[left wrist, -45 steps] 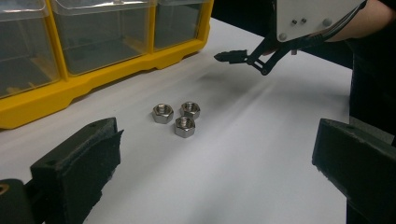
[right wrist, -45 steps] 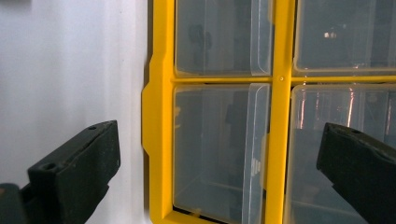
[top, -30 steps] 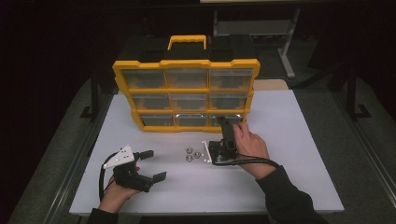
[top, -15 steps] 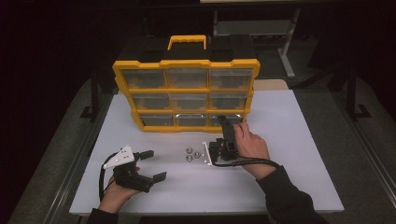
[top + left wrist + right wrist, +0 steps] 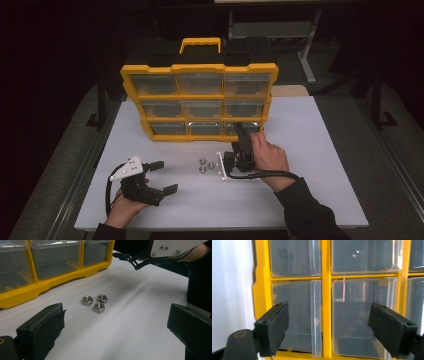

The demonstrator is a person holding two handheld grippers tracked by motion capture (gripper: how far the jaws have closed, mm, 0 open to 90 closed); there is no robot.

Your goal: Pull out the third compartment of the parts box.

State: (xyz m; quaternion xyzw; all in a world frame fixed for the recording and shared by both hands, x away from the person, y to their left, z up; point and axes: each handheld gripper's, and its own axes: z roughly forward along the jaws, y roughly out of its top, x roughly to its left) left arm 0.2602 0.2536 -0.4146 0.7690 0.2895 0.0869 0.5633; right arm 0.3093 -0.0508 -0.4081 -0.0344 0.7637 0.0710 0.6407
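A yellow organizer (image 5: 200,97) with clear drawers stands upright at the back of the white table (image 5: 320,165). Three steel hex nuts (image 5: 205,165) (image 5: 97,302) lie together in front of it. My right gripper (image 5: 241,131) (image 5: 328,315) points at the bottom right drawer (image 5: 247,127). Its jaws have just been closing; they stand apart before the drawer fronts and the yellow divider (image 5: 325,302), pressing on nothing. My left gripper (image 5: 166,176) (image 5: 115,315) rests at the near left, open and empty, aimed at the nuts. The right gripper (image 5: 130,258) also appears beyond them.
The organizer's yellow handle (image 5: 200,42) rises behind it. Its lower rim (image 5: 62,277) lies close behind the nuts. A person's hand (image 5: 267,155) and dark sleeve (image 5: 305,210) reach in from the near right. Bare table stretches right of the organizer.
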